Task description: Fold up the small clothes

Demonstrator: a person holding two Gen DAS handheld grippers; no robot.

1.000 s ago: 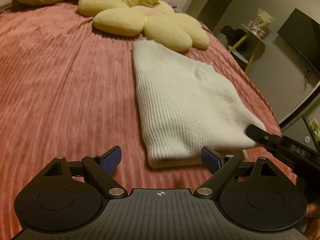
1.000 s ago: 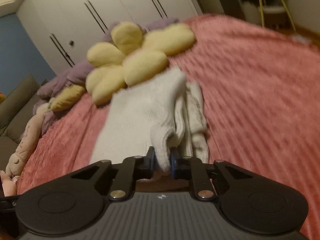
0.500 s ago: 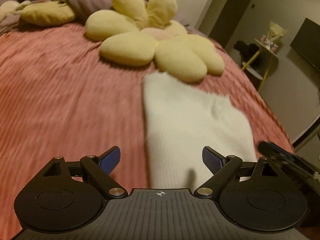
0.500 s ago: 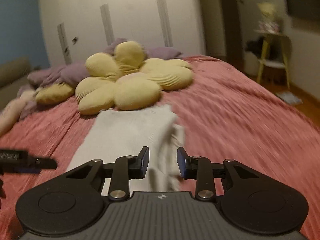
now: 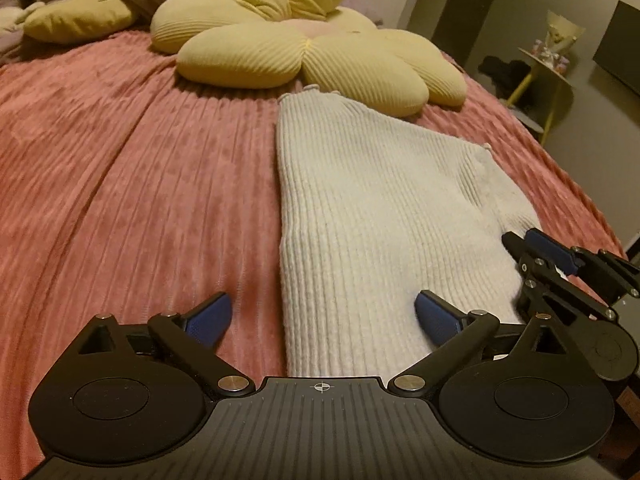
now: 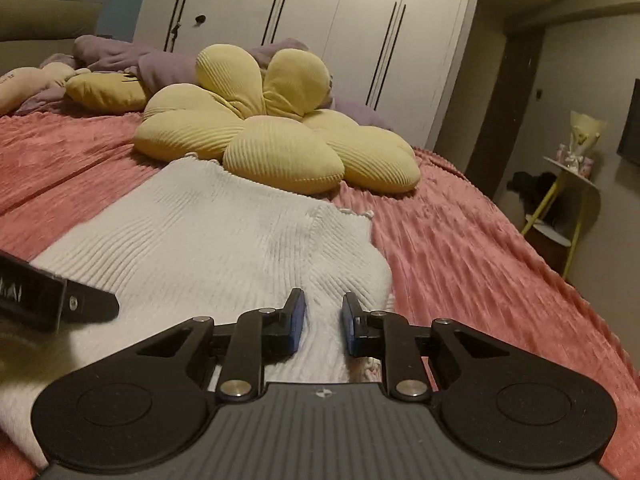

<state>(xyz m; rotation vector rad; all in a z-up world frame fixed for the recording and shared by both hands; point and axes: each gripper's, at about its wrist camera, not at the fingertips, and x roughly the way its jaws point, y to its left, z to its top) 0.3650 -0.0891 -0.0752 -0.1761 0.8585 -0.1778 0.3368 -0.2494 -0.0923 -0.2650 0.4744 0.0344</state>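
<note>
We are holding the left gripper (image 5: 322, 314) low over a pink bedspread (image 5: 120, 168), its jaws opening wide and grasping nothing. A folded white knit (image 5: 380, 208) is lying near us, its far end touching a yellow flower cushion (image 5: 304, 52). At the knit's near right edge, the right gripper (image 6: 323, 322) is closing, the pads not yet pressing the fabric between them.

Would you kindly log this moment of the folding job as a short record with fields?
surface: pink ribbed bedspread
garment: white ribbed knit, folded, lying flat
beyond garment: yellow flower cushion, touching its far edge
left tool: jaws opening, wide, astride the knit's near left edge, pads not pressing
right tool: jaws closing, narrow gap, knit beneath, not pinched
background: white wardrobe
</note>
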